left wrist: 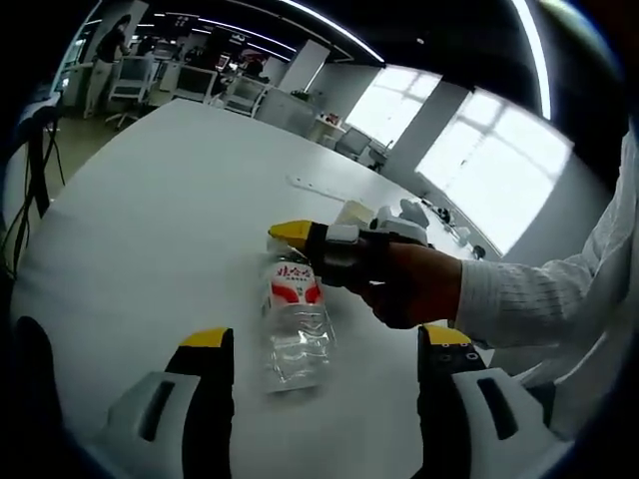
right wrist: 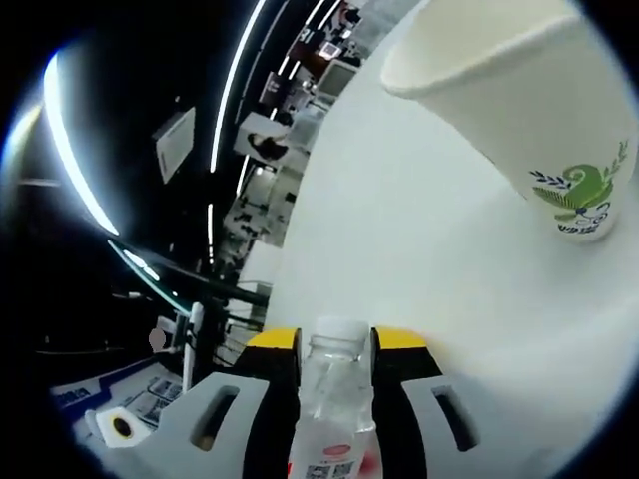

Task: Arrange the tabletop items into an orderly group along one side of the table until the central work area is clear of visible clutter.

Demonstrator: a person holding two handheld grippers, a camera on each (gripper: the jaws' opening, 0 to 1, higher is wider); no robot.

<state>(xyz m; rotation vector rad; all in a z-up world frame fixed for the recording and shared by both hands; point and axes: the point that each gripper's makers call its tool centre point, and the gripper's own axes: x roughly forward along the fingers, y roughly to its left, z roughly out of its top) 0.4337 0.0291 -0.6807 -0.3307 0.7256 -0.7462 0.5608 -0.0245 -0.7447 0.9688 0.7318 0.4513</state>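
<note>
A clear water bottle [left wrist: 296, 324] with a red and white label is on the white table [left wrist: 150, 220], its base toward my left gripper [left wrist: 327, 344]. That gripper is open, with a yellow-tipped jaw on each side of the bottle's base and apart from it. My right gripper [left wrist: 300, 242] comes in from the right, held by a hand [left wrist: 419, 284], and is shut on the bottle's neck. In the right gripper view the white-capped bottle [right wrist: 337, 384] sits clamped in the right gripper [right wrist: 336, 344]. A white paper cup [right wrist: 519, 110] with a green logo stands beyond it.
Behind the hand sit a pale cup [left wrist: 354, 212] and some small white items [left wrist: 404, 212]. A flat white strip [left wrist: 315, 187] lies farther back on the table. A white sleeve [left wrist: 559, 299] crosses the right side. Office chairs and desks stand beyond the far edge.
</note>
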